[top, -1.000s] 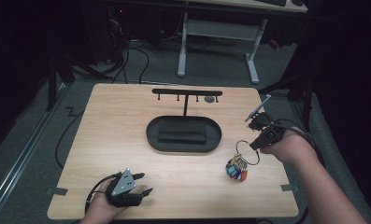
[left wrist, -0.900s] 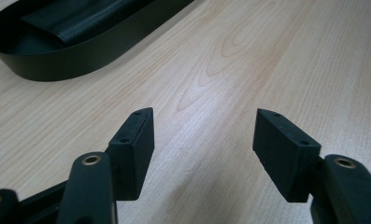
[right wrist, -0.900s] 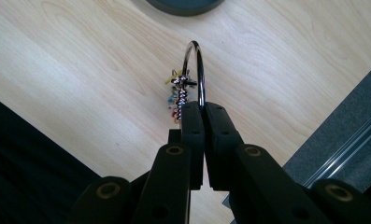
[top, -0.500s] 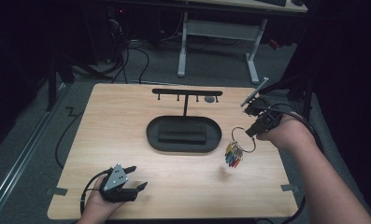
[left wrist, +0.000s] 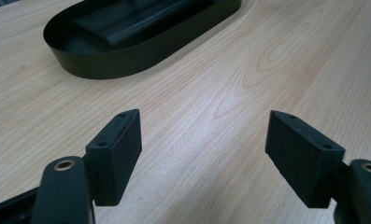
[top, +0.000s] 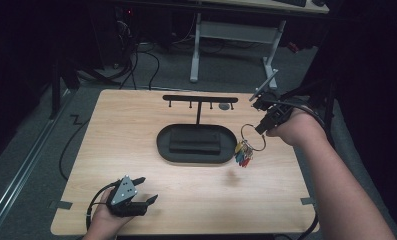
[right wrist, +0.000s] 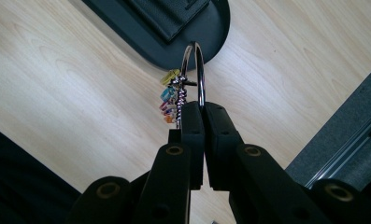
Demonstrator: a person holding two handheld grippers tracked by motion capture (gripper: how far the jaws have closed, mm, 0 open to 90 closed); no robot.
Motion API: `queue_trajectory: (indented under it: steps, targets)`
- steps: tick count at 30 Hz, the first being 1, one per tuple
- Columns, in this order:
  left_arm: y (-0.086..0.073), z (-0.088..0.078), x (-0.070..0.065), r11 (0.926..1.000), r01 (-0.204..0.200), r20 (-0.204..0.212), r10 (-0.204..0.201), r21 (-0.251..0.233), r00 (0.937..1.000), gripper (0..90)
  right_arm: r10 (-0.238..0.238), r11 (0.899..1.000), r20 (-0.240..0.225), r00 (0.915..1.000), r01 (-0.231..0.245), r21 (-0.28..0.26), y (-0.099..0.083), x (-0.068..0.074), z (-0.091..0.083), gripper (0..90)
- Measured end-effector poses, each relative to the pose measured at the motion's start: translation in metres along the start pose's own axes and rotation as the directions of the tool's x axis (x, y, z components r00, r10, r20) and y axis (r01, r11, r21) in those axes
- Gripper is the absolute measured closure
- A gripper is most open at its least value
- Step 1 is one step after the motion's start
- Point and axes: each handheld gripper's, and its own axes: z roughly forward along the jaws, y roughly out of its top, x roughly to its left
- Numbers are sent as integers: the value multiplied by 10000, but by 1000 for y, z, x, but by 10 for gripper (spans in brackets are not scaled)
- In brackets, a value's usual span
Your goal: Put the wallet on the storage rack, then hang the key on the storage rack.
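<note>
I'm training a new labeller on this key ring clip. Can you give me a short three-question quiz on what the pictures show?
1. True or false: the right gripper is shut on the key ring.
2. The key ring hangs: A) above the table, B) inside the black tray, C) from the rack.
3. What is between the left gripper's jaws?

Key: 1 true. 2 A. 3 Nothing; they stand open over bare wood.

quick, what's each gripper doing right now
Left gripper: open, nothing between its jaws, which have just been opening over the bare wooden table.
Right gripper: shut on the large metal key ring with small colourful keys.
</note>
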Motion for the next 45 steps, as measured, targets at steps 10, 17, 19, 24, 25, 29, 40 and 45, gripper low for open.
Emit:
queue_trajectory:
  steps: [10,17,19,24,25,29,40,45]
  targets:
    - [0,0,1,9999,-123,94,124,-48,9999,277,-33,10000,-15,10000,33,-60,28,-4,0,881]
    - [-2,-1,-3,9998,-185,141,184,60,9997,280,-90,9999,-88,9999,89,-104,46,-8,4,881]
    - [-3,-3,-4,9997,-235,89,235,66,9997,281,-193,9996,-73,9998,191,-184,51,-10,4,881]
    - [-4,-6,-3,9996,-279,-29,280,104,9996,282,-179,9995,-86,9998,176,-248,60,-10,9,881]
    - [-3,-6,-3,9996,-262,-14,262,108,9997,282,-257,9995,-87,9996,255,-210,62,-10,10,881]
    - [-5,-8,-5,9994,-315,-23,316,167,9995,282,-184,9996,-80,9998,182,-197,67,-12,17,881]
    - [-6,-8,-6,9992,-342,48,341,188,9994,283,83,9993,-65,9999,-86,-366,79,-29,36,881]
    - [-6,-8,-6,9993,-343,-17,344,150,9994,284,212,9994,-84,9997,-215,-288,82,-33,44,880]
